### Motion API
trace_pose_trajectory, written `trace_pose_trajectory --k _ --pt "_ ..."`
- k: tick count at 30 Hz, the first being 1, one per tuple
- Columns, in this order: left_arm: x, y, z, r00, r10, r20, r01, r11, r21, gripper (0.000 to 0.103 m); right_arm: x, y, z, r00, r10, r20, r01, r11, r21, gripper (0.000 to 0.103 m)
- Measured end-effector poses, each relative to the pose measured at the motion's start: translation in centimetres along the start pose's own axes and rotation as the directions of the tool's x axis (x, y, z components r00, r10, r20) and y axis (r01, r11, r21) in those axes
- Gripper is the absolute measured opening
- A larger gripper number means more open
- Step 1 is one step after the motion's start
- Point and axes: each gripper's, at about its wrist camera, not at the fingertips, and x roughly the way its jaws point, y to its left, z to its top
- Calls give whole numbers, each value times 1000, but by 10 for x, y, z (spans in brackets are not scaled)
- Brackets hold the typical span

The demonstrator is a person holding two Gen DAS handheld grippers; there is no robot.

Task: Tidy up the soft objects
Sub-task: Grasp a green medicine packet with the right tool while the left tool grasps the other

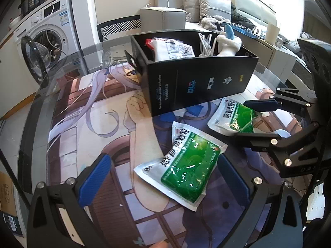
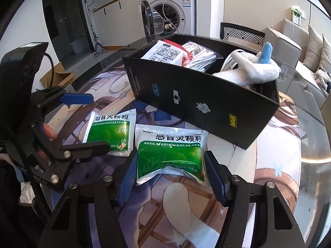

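Two green-and-white medicine pouches lie on the printed mat. In the left wrist view my open left gripper (image 1: 165, 177) straddles one pouch (image 1: 184, 165); the other pouch (image 1: 235, 117) lies between the open fingers of my right gripper (image 1: 251, 119). In the right wrist view my right gripper (image 2: 170, 175) is open around the near pouch (image 2: 171, 155), and my left gripper (image 2: 91, 122) is open over the second pouch (image 2: 109, 132). Behind them the black box (image 2: 198, 103) holds a white packet (image 2: 165, 53), a bag of white cloth, a white cable and a white-and-blue plush toy (image 2: 254, 68).
The mat covers a round glass table (image 1: 68, 62). A washing machine (image 2: 171, 10) with its door open stands behind, a patterned chair (image 2: 242, 33) by the table, and a sofa (image 1: 206, 8) with cushions to the right. A cardboard box (image 2: 58, 78) sits on the floor.
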Motion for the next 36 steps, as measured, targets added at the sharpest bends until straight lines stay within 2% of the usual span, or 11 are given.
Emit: trace_pose_trajectory --k 6,10,16,20,24,26,36 --pt "4 -8 0 1000 -3 -19 4 999 34 103 -18 -12 -16 1000 1 14 -2 999 46 62" --pt "9 -15 0 999 23 -46 -21 998 63 103 -29 -18 -25 999 -5 33 3 998 66 62" --pt "10 -15 1 999 -2 -52 5 998 57 101 -40 -20 -27 998 0 61 -4 997 72 62" --pt "7 -17 -1 998 -38 -42 41 997 68 88 -41 -20 -26 998 8 70 -13 997 71 62" --pt "2 -22 -3 998 -57 -27 59 994 93 68 -43 -19 -26 997 12 75 -18 997 75 62" --pt "0 -25 -3 998 -64 -24 66 992 107 61 -44 -19 -26 997 10 76 -16 997 76 62" --pt "-5 -25 -4 996 -85 -12 85 992 94 57 -49 -22 -26 996 4 90 -12 996 87 62"
